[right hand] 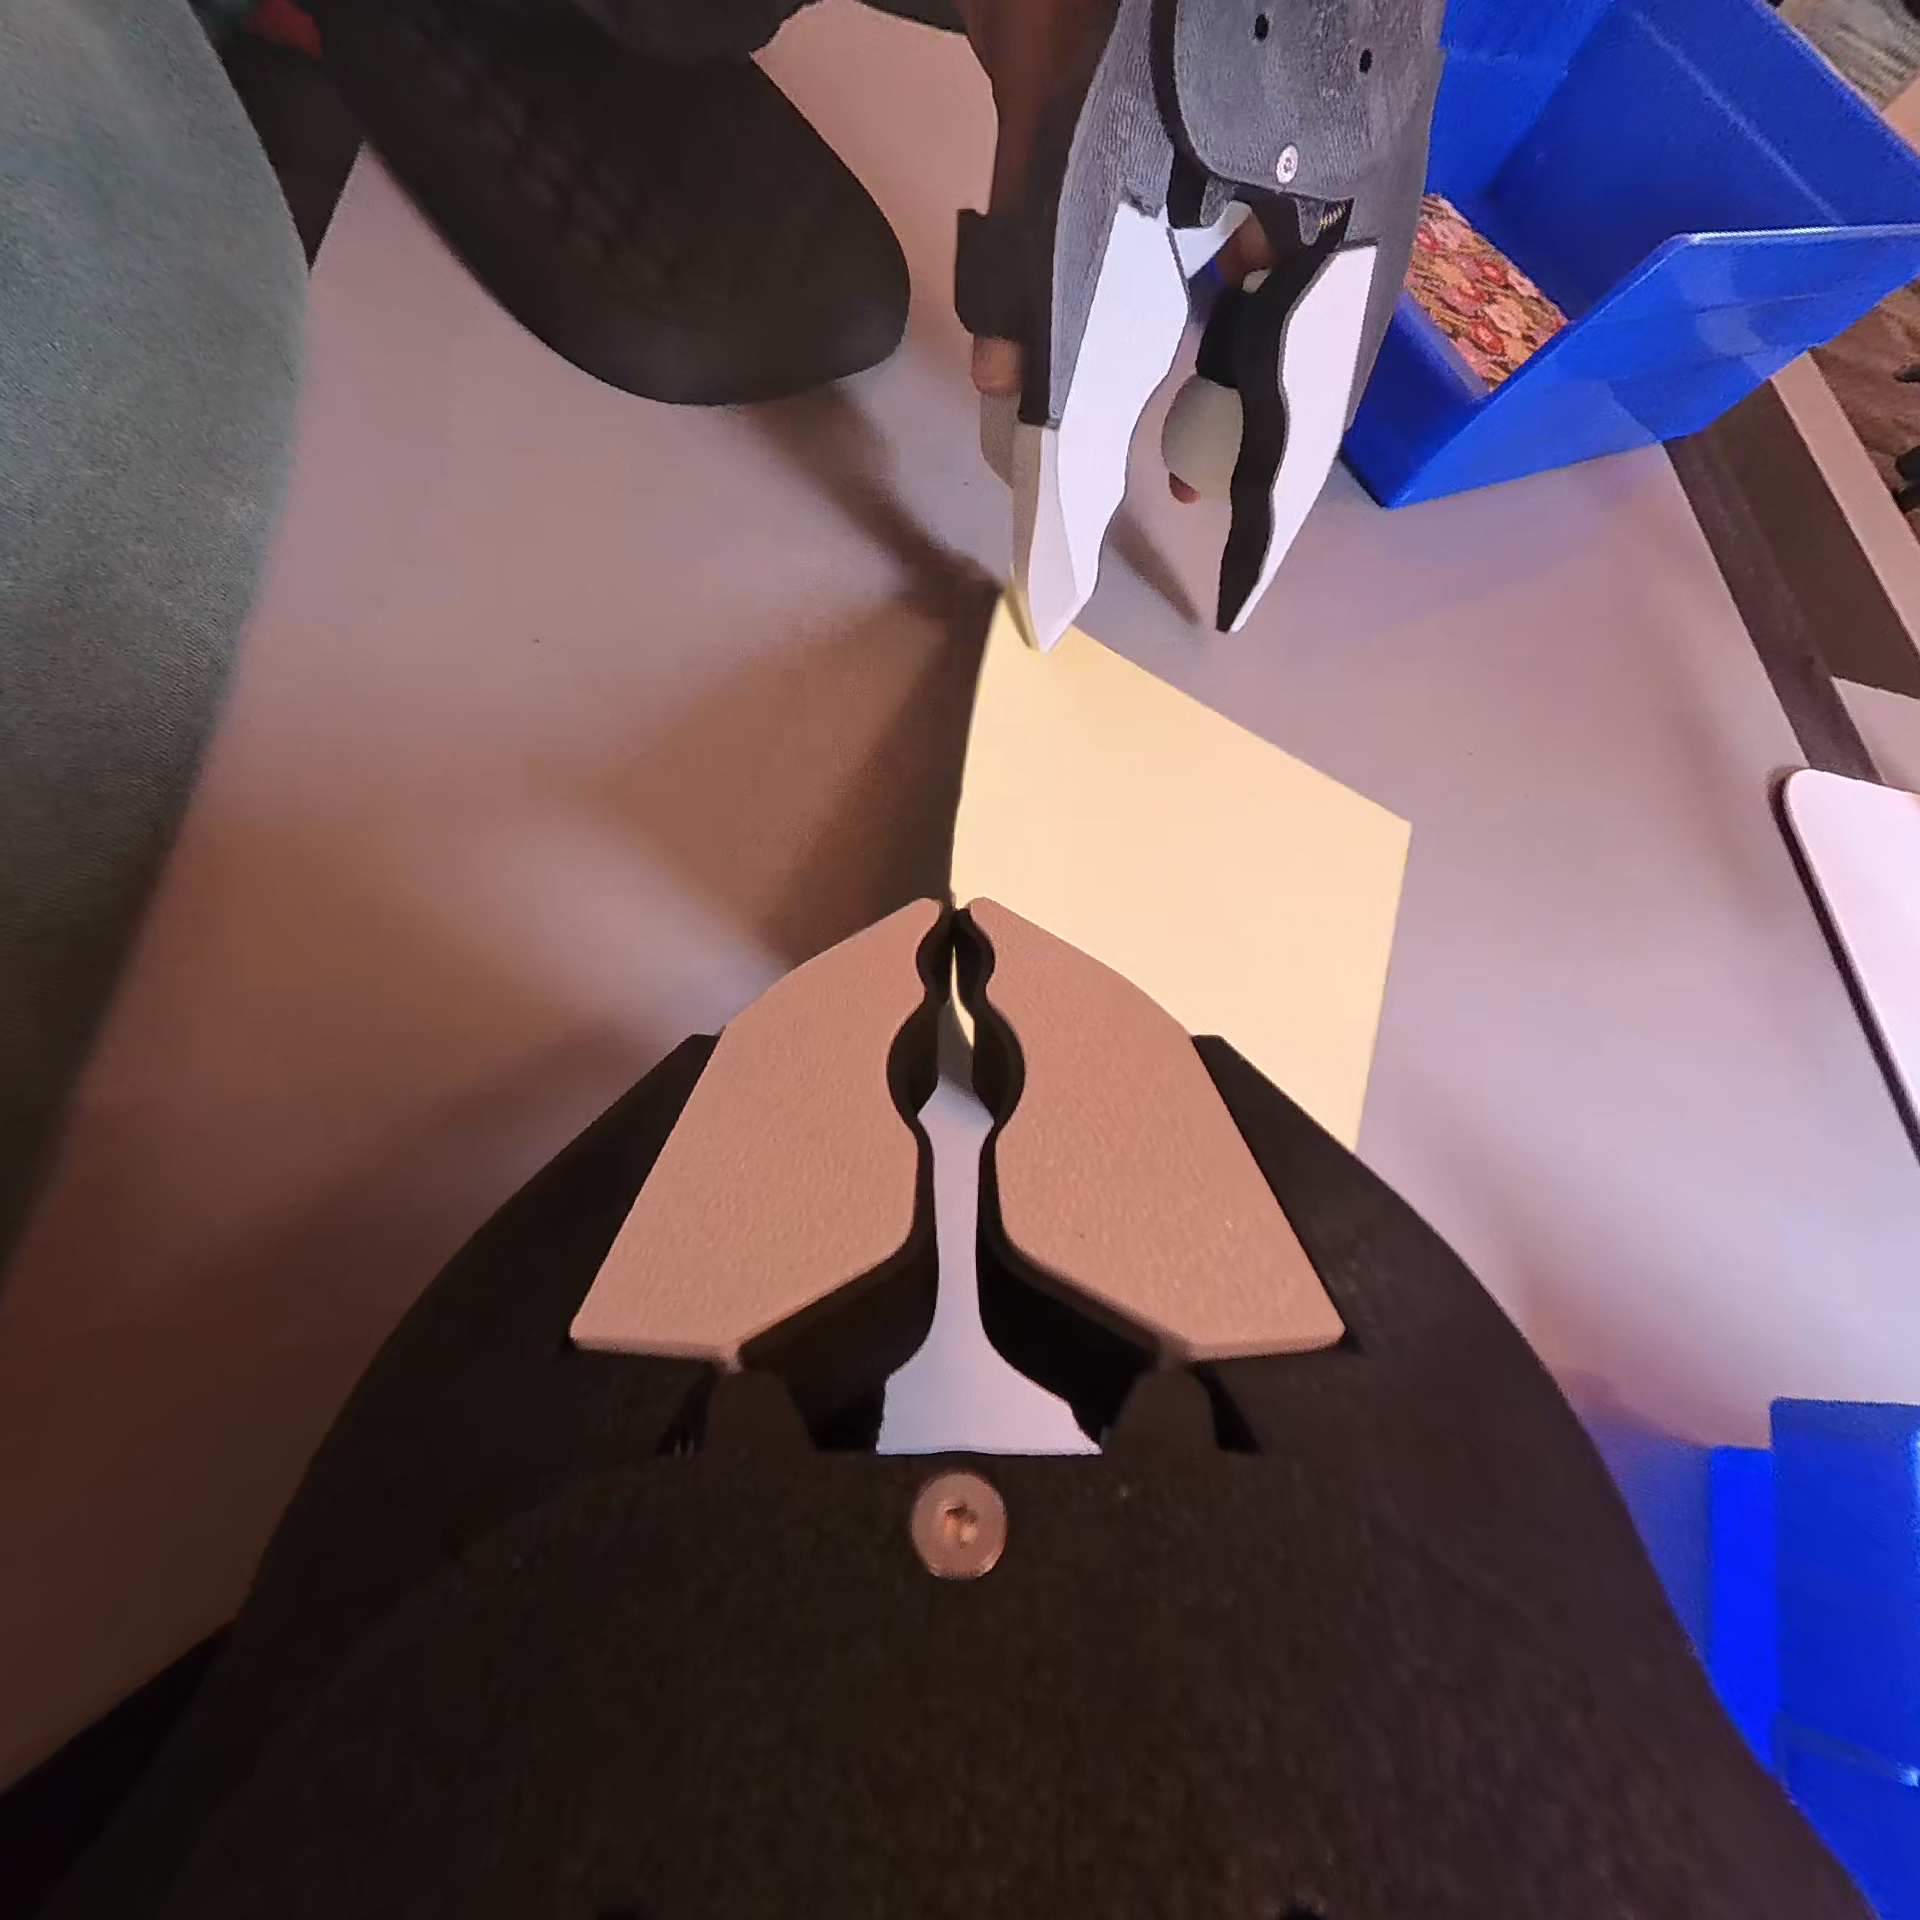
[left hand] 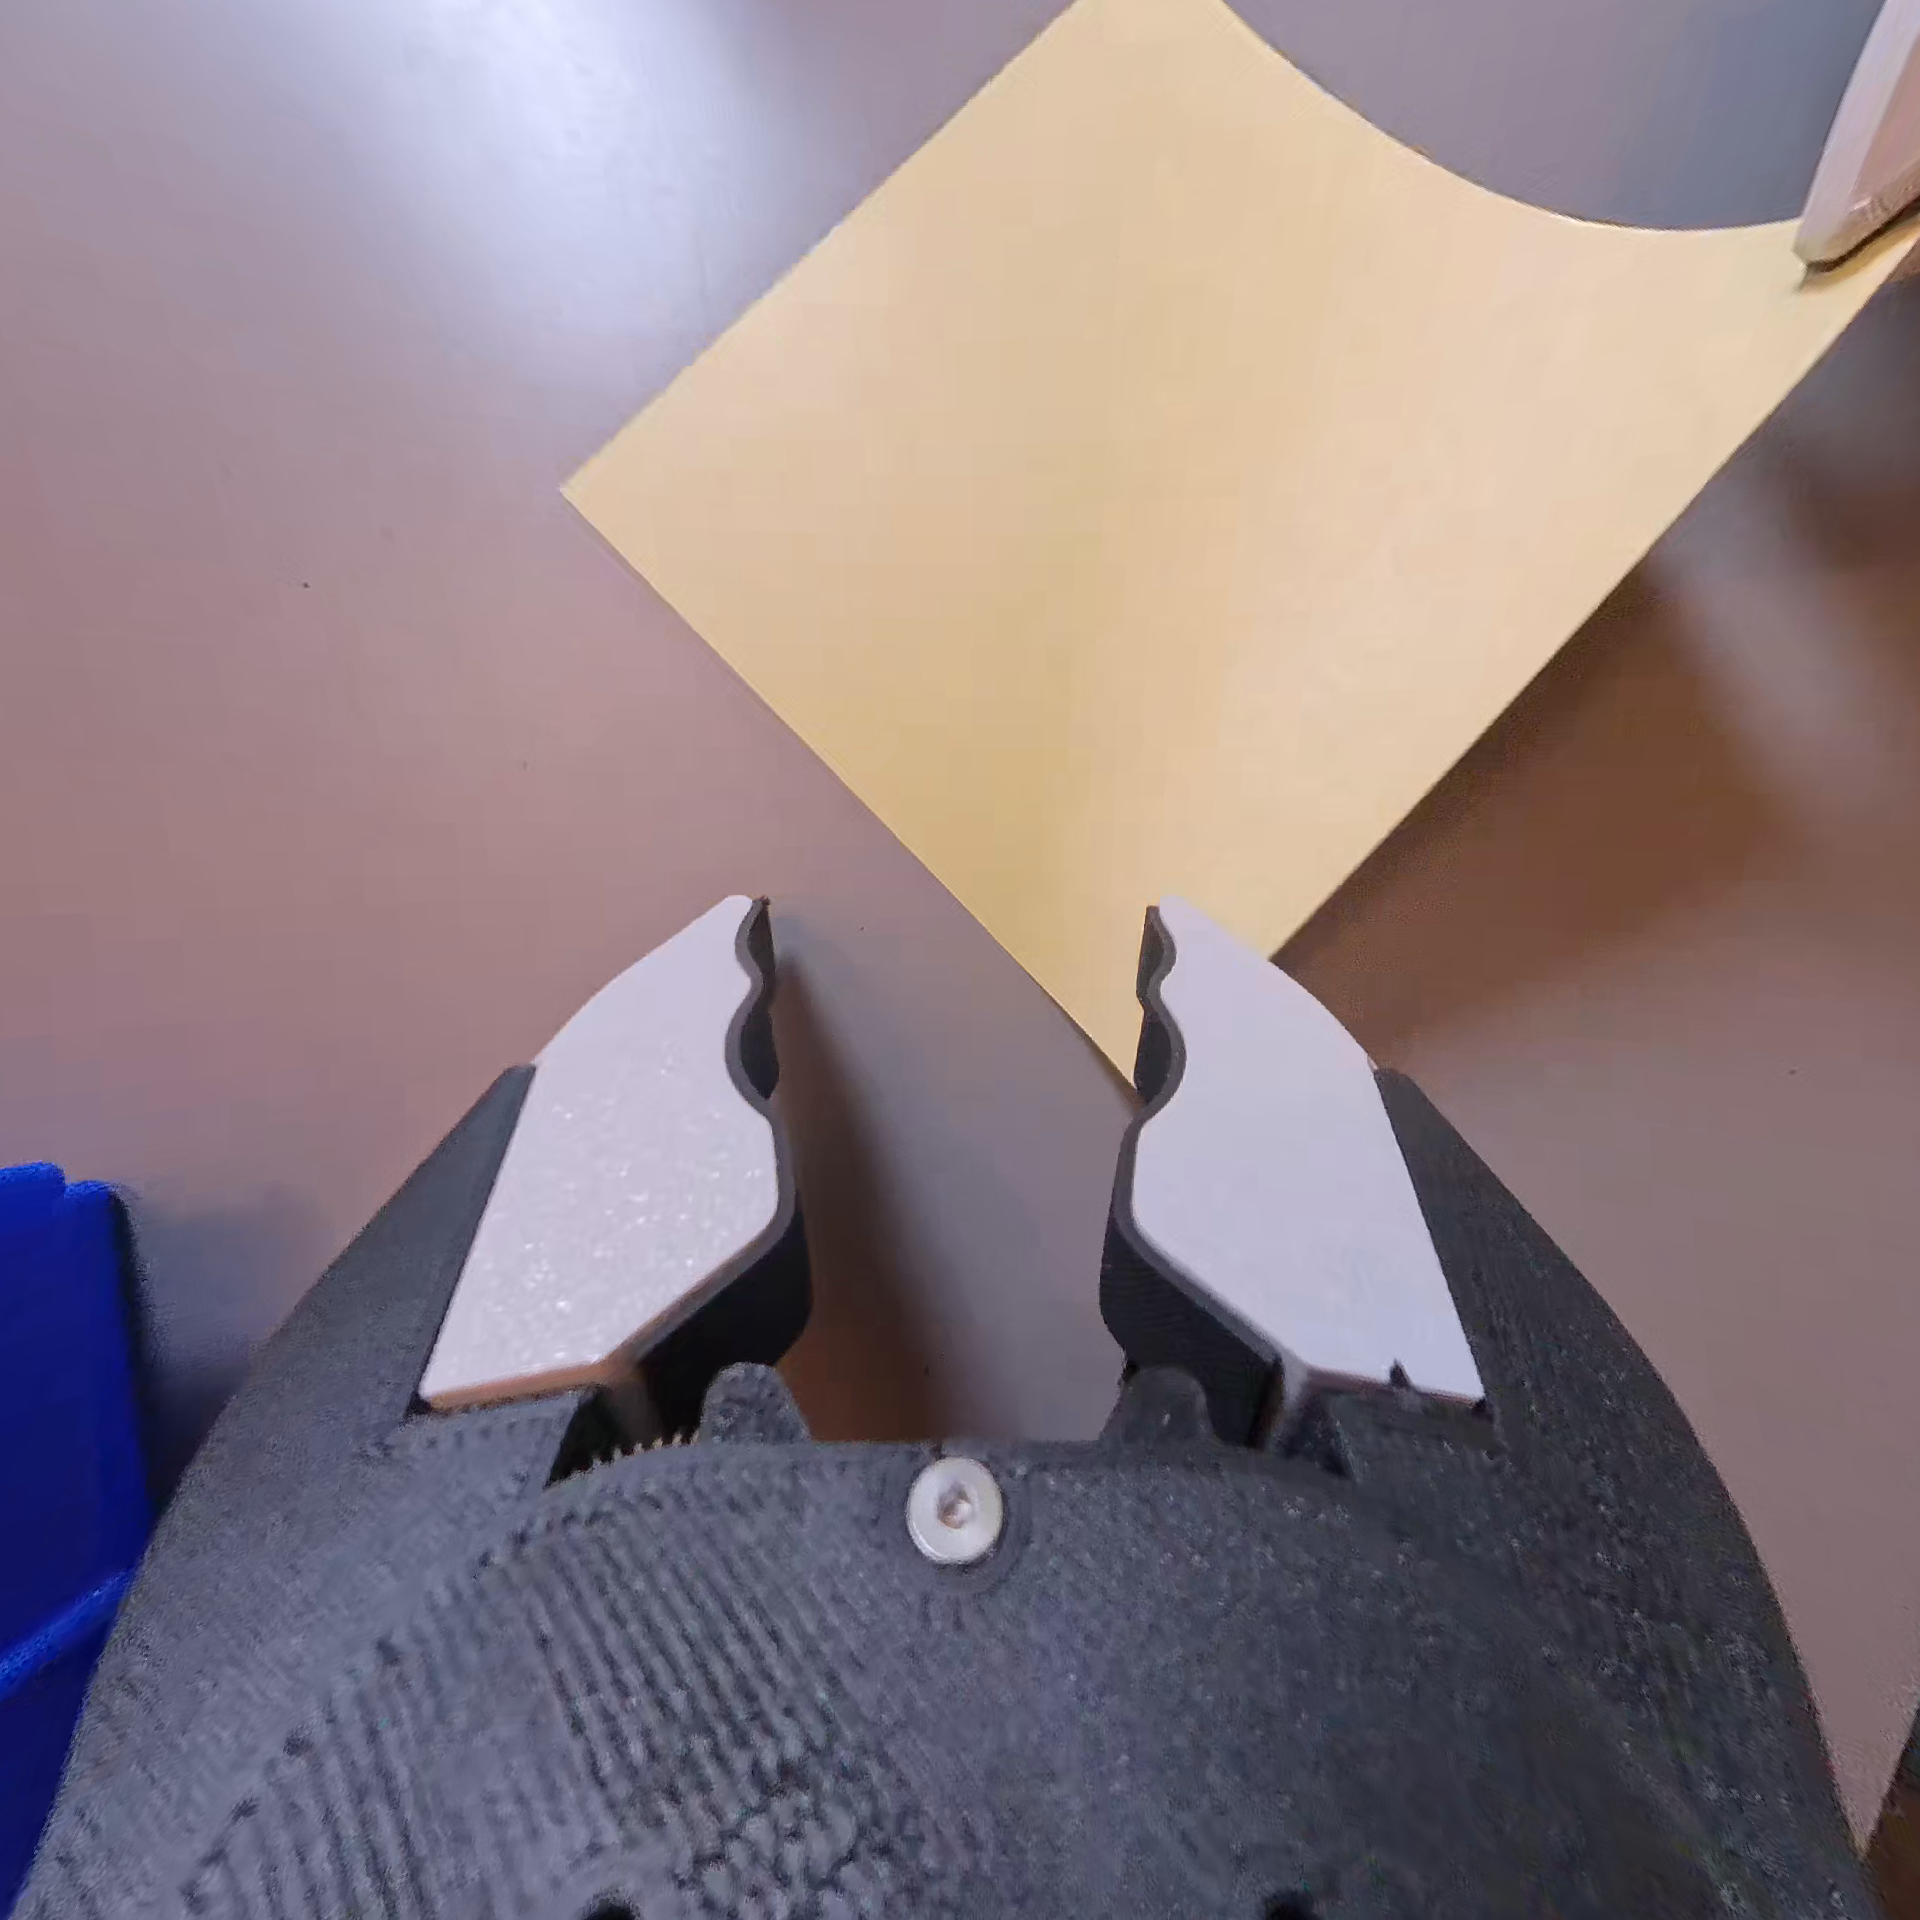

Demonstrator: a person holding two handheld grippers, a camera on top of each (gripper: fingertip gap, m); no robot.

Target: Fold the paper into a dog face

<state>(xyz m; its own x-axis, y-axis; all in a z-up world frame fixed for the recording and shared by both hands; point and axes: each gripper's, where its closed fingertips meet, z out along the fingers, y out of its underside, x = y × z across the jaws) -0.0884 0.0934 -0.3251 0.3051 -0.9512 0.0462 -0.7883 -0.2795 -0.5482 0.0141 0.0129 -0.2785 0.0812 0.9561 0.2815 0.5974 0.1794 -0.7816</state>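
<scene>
In the left wrist view, the left gripper (left hand: 956,925), black printed plastic with pale grey finger plates, fills the lower frame with its jaws spread wide and nothing between them. Its right fingertip stands just over the near corner of the pale yellow square sheet of paper (left hand: 1195,540), which lies on the smooth brown counter (left hand: 312,623) and runs toward the upper right of the frame. There the sheet's far corner curls up, touched by the tip of the right gripper (left hand: 1860,187). A blue plastic bin (left hand: 52,1351) sits at the lower left edge. In the right wrist view, the right gripper's jaws are closed, pinching the paper's near corner, while the left gripper hangs at the upper centre over the far corner, a second blue plastic bin (right hand: 1662,260) beyond it.
</scene>
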